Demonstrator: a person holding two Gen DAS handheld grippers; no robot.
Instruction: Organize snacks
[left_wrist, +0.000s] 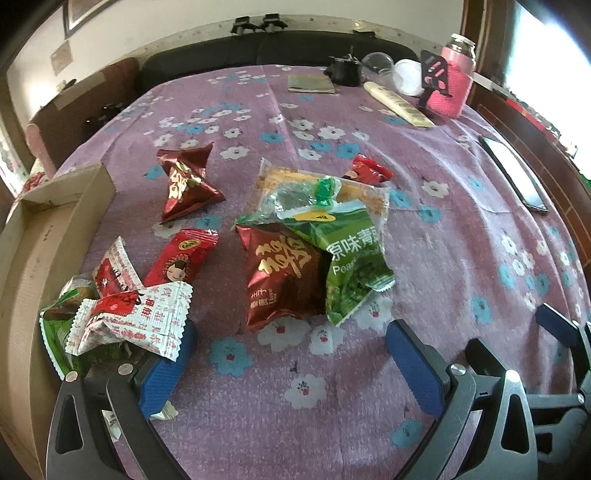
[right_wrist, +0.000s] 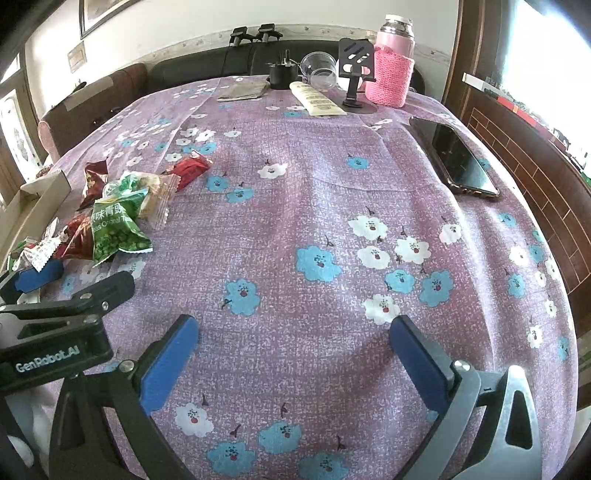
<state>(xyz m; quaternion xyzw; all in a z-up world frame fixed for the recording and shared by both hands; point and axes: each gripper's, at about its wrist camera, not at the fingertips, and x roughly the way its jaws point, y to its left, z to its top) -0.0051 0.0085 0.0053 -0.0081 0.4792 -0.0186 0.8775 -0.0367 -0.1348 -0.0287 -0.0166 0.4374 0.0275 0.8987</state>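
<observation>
Several snack packets lie on the purple flowered tablecloth (left_wrist: 280, 406). A green pea packet (left_wrist: 351, 266) overlaps a dark red packet (left_wrist: 282, 280). Another dark red packet (left_wrist: 188, 184) and a small red one (left_wrist: 369, 171) lie farther back. A red packet (left_wrist: 181, 258) and white-red wrappers (left_wrist: 129, 325) lie by an open cardboard box (left_wrist: 29, 266) at the left. My left gripper (left_wrist: 291, 365) is open, its left finger under a white wrapper. My right gripper (right_wrist: 295, 369) is open and empty over bare cloth, right of the snack pile (right_wrist: 114, 225).
A phone (right_wrist: 454, 158) lies at the right edge. At the back stand a pink-sleeved flask (right_wrist: 391, 62), a phone stand (right_wrist: 354, 70), plastic cups (right_wrist: 321, 70), a cream tube (right_wrist: 317, 99) and a flat sachet (right_wrist: 243, 92). A sofa sits behind.
</observation>
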